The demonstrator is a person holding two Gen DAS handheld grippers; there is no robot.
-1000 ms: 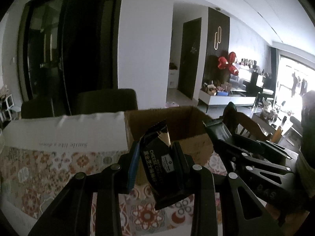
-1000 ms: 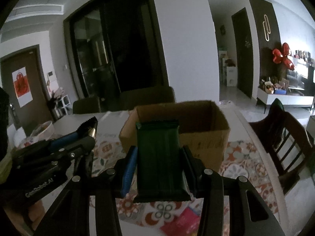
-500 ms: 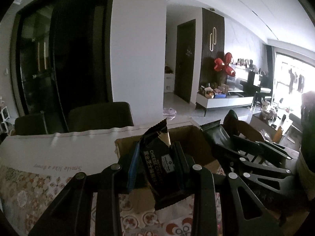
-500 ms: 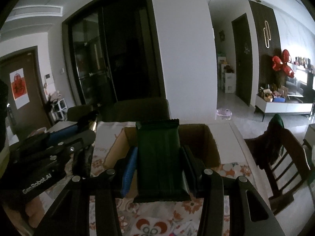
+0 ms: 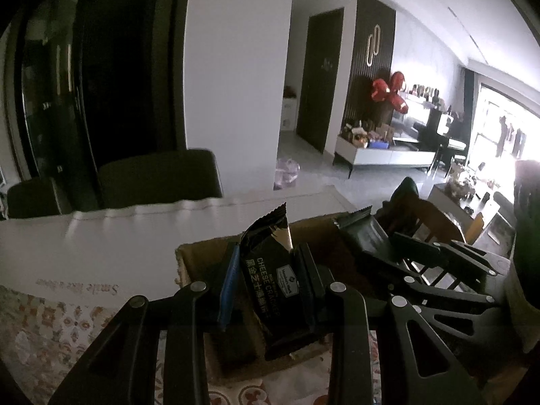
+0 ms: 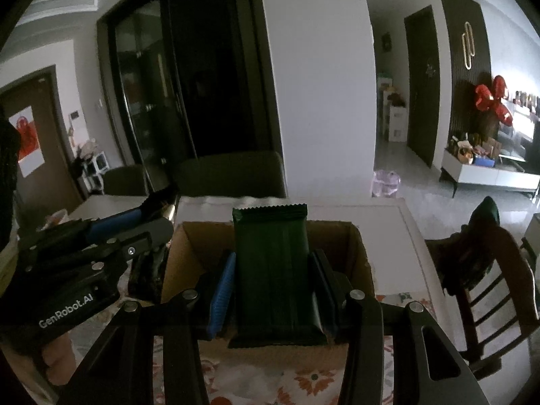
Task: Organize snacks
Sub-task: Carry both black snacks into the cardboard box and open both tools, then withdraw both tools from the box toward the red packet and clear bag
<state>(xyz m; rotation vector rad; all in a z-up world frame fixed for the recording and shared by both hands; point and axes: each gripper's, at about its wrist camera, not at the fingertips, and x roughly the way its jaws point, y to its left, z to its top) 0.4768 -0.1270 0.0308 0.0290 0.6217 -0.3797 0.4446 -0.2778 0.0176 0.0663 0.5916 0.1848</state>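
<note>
Looming nearer than before, the cardboard box (image 6: pixel 189 253) fills twelve o'clock; left gripper (image 5: pixel 266 270) pinches a cheese cracker packet (image 5: pixel 270 270), right gripper (image 6: pixel 273 280) a green snack bar (image 6: pixel 273 270), over floral tablecloth (image 6: pixel 303 381)

Your left gripper (image 5: pixel 266 280) clamps a black cheese cracker packet (image 5: pixel 270 270) upright between its fingers (image 5: pixel 229 283), directly over the open cardboard box (image 5: pixel 189 263). Your right gripper (image 5: pixel 388 246), just right of the box, grips a dark green packet (image 5: pixel 364 233). The box rests on the table (image 5: pixel 67 246), with two dark chairs (image 5: pixel 158 179) behind it.
</note>
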